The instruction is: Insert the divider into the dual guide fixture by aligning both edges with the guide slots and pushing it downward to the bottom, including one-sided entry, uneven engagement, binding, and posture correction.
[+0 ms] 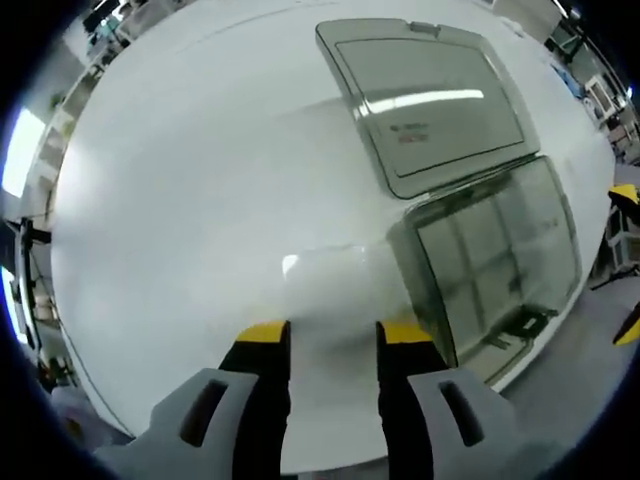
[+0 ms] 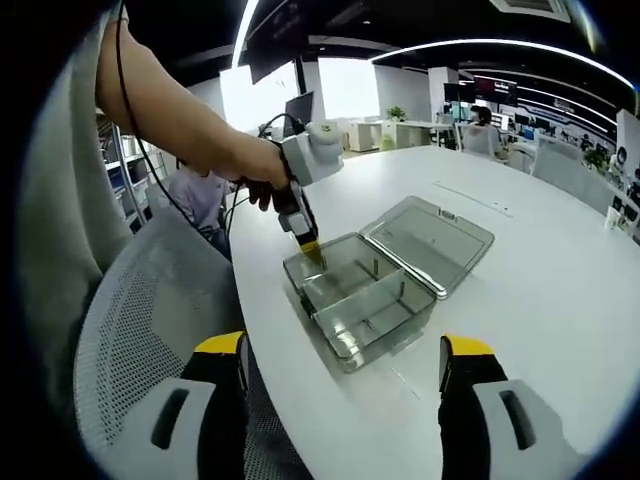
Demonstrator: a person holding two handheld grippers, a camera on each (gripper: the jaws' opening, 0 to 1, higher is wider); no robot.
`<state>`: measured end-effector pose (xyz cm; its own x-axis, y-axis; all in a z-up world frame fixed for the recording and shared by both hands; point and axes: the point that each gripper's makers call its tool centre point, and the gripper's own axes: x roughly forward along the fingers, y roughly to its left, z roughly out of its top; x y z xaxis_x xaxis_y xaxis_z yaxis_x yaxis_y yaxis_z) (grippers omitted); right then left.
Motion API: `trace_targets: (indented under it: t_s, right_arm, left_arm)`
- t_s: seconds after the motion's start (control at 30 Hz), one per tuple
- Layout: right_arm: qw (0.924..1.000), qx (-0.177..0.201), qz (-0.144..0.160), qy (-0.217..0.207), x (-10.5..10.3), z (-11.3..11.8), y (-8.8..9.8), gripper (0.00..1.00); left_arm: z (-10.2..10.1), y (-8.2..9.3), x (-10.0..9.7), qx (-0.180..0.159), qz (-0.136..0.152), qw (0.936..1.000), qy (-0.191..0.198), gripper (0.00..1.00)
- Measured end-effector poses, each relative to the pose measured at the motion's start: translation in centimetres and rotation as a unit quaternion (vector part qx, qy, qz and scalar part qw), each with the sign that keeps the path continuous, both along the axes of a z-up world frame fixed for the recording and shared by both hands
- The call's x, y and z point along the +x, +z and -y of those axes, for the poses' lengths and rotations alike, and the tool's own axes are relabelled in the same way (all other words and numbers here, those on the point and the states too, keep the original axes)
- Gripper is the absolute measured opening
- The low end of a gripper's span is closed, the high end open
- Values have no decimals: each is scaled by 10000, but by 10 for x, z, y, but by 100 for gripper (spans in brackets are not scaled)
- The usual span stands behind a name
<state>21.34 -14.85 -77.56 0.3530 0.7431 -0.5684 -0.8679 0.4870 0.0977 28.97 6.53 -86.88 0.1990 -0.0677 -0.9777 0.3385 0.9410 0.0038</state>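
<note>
Gripping the clear divider (image 1: 330, 300), the left tongs (image 1: 333, 335) are hovering just beside the near-left wall of the compartment box (image 2: 365, 295), whose hinged lid (image 2: 430, 240) is lying open beyond. Right tongs (image 2: 342, 362) are waiting wide and empty. One edge entering first could be binding it. A mesh chair (image 2: 150, 300) is crowding the bench (image 2: 540, 300).

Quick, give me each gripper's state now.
Left gripper: shut on the clear divider, fingers pinching it.
Right gripper: open, holding nothing.
</note>
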Motion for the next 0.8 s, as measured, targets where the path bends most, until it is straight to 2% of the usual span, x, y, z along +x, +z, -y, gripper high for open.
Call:
trace_targets:
  t_s: [0.53, 0.8]
  right_arm:
    - [10000, -19, -14, 38, 0, -3, 0, 76]
    - [10000, -14, -25, 38, -1, -3, 0, 76]
  left_arm:
    - [-4, 3, -5, -262, -49, 9996, -74, 30]
    - [-7, 10, -1, -458, 38, 9989, -15, 30]
